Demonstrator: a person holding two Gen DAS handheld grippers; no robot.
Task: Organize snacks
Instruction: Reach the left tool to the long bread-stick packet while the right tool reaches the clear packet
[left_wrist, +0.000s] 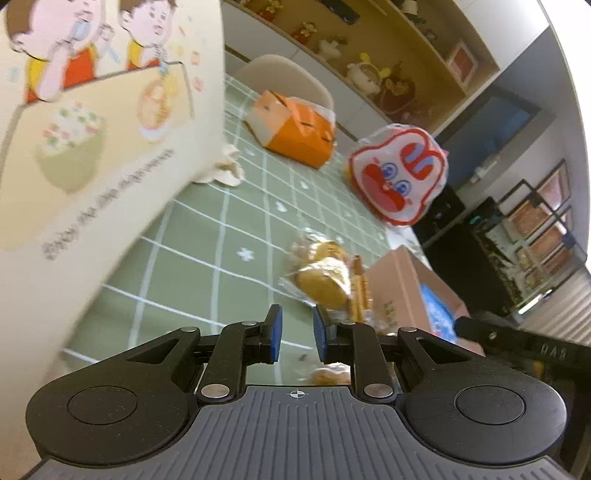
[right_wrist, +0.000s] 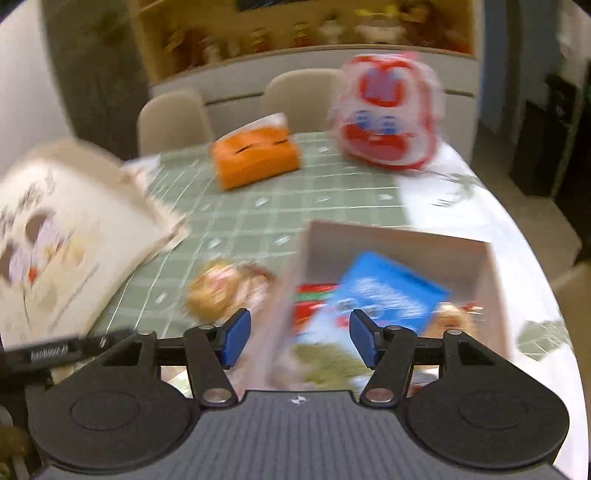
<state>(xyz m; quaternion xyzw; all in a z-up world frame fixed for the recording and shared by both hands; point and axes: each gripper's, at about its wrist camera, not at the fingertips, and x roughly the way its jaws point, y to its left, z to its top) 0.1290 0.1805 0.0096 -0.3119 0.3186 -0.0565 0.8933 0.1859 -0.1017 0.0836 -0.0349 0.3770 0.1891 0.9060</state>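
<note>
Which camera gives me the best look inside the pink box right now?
The right wrist view: it looks down into the open pink box, showing a blue packet and a red one inside. The left wrist view catches only the pink box's corner at a slant, with a little blue showing.

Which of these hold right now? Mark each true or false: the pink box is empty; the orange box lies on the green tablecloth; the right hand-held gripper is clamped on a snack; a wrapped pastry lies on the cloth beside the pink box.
1. The pink box is empty. False: a blue packet and other snacks lie inside.
2. The orange box lies on the green tablecloth. True.
3. The right hand-held gripper is clamped on a snack. False: its jaws stand apart, holding nothing.
4. A wrapped pastry lies on the cloth beside the pink box. True.
</note>
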